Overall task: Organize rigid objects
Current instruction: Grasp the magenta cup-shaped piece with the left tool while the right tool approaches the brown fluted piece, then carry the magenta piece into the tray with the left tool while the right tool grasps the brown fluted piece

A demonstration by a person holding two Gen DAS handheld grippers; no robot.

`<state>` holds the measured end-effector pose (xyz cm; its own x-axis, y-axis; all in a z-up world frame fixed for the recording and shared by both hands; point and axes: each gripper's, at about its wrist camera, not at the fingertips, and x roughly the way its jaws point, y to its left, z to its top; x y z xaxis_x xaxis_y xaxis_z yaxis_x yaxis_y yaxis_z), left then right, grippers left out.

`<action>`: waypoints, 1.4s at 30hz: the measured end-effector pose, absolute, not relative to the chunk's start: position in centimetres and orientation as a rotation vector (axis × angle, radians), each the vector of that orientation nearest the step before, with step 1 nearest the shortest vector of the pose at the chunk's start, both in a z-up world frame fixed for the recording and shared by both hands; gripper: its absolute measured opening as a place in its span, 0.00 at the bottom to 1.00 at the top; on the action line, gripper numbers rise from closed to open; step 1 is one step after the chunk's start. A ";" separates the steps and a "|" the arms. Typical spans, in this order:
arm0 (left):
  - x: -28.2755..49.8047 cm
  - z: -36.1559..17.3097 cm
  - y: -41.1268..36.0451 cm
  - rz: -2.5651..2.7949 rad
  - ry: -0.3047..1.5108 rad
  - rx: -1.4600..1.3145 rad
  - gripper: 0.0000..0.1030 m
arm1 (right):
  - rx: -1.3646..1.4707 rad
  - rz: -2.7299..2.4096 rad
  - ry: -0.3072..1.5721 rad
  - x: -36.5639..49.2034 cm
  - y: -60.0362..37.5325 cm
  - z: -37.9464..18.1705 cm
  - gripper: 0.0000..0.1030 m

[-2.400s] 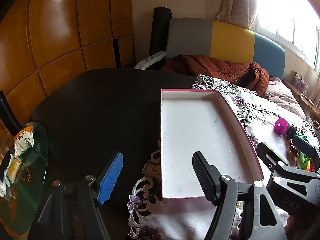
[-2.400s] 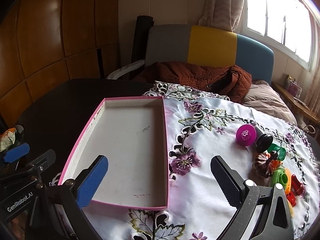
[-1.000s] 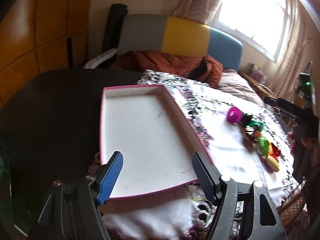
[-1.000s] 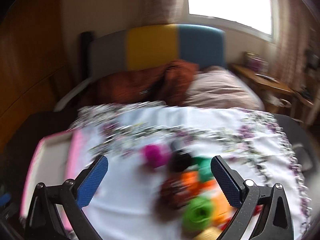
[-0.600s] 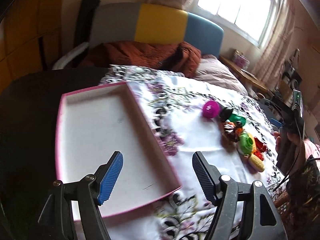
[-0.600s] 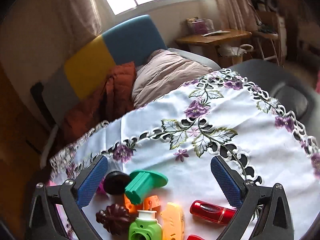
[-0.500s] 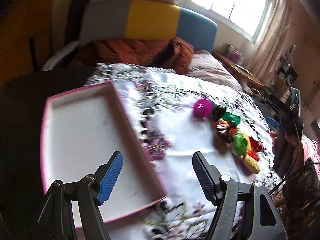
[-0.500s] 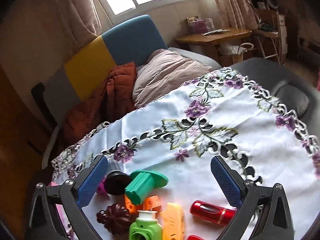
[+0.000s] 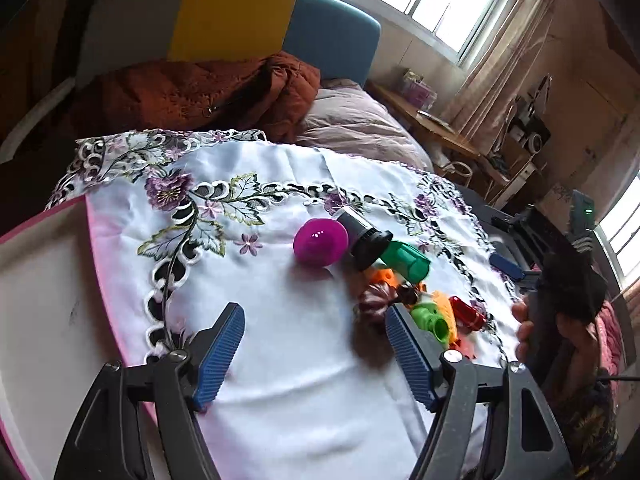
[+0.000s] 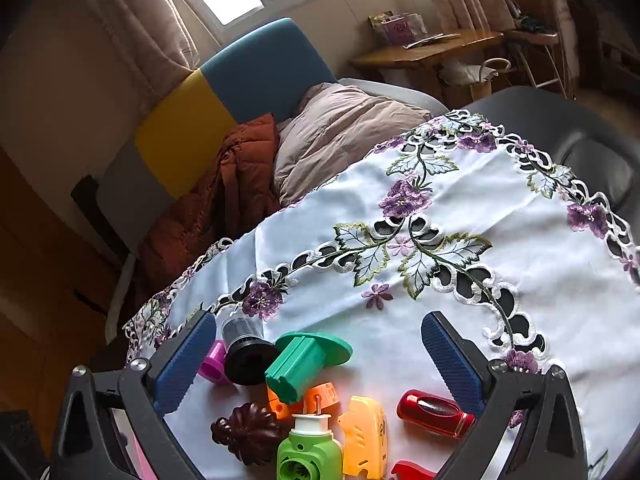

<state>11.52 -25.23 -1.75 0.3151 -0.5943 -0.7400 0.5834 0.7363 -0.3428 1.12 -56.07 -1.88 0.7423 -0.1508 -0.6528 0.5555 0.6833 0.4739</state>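
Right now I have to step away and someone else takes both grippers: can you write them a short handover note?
Left gripper: jaws wide, just opening further, nothing between them, above bare cloth.
Right gripper: open, empty, over the toy pile.
Toys on the embroidered tablecloth in one cluster: magenta ball, black funnel piece, dark green piece, brown rosette, light green piece, yellow-orange piece, red cylinder.
Pink-rimmed tray: nothing in the visible part.
Done: nothing moved. Left: all toys.

I am working in a home living room: grey-yellow-blue upholstered sofa (image 9: 240,16), rust-brown quilted jacket (image 9: 200,92), beige window curtains (image 10: 132,28), white embroidered floral tablecloth (image 10: 480,248).
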 end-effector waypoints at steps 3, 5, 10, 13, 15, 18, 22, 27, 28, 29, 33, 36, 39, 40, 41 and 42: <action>12.6 -2.7 -26.5 -0.794 1.037 -0.020 0.81 | 0.726 -0.418 0.622 1.1 -56.1 -1.9 1.00; 13.2 -2.9 -27.3 -0.775 1.041 -0.006 0.82 | 0.724 -0.419 0.624 1.2 -56.1 -1.9 1.00; 14.8 -3.3 -29.9 -0.765 1.043 0.026 0.82 | 0.715 -0.421 0.620 1.1 -56.0 -1.6 1.00; 15.7 -3.4 -31.8 -0.771 1.041 0.038 0.82 | 0.718 -0.413 0.621 1.1 -56.0 -1.7 1.00; 16.3 -3.5 -33.0 -0.769 1.027 0.051 0.82 | 0.721 -0.406 0.625 1.2 -56.0 -1.7 1.00; 17.4 -4.0 -34.5 -0.766 1.035 0.063 0.82 | 0.718 -0.402 0.627 1.3 -55.9 -1.7 1.00; 18.7 -5.6 -36.1 -0.762 1.073 0.097 0.82 | 0.715 -0.398 0.632 1.5 -55.9 -1.8 1.00; 20.4 -8.4 -37.0 -0.727 1.156 0.110 0.60 | 0.696 -0.396 0.642 1.8 -55.8 -1.8 1.00; 20.6 -8.9 -36.9 -0.732 1.177 0.097 0.56 | 0.691 -0.397 0.645 1.9 -55.7 -1.8 1.00; 20.7 -9.2 -36.7 -0.742 1.189 0.074 0.56 | 0.684 -0.399 0.648 2.0 -55.6 -1.8 1.00; 19.7 -8.8 -35.6 -0.767 1.155 0.066 0.56 | 0.661 -0.403 0.657 2.1 -55.4 -1.8 1.00; 18.1 -7.9 -34.0 -0.764 1.112 0.069 0.56 | 0.658 -0.399 0.666 2.2 -55.4 -1.9 1.00; 16.5 -7.0 -31.9 -0.746 1.078 0.055 0.56 | 0.648 -0.368 0.686 2.7 -55.0 -2.0 1.00; 15.9 -6.8 -31.3 -0.736 1.068 0.055 0.56 | 0.640 -0.349 0.695 2.9 -54.6 -2.1 1.00; 15.6 -6.6 -30.7 -0.731 1.060 0.050 0.56 | 0.632 -0.335 0.701 3.1 -54.3 -2.1 1.00; 15.0 -6.3 -29.9 -0.730 1.052 0.041 0.56 | 0.622 -0.321 0.707 3.3 -54.0 -2.1 1.00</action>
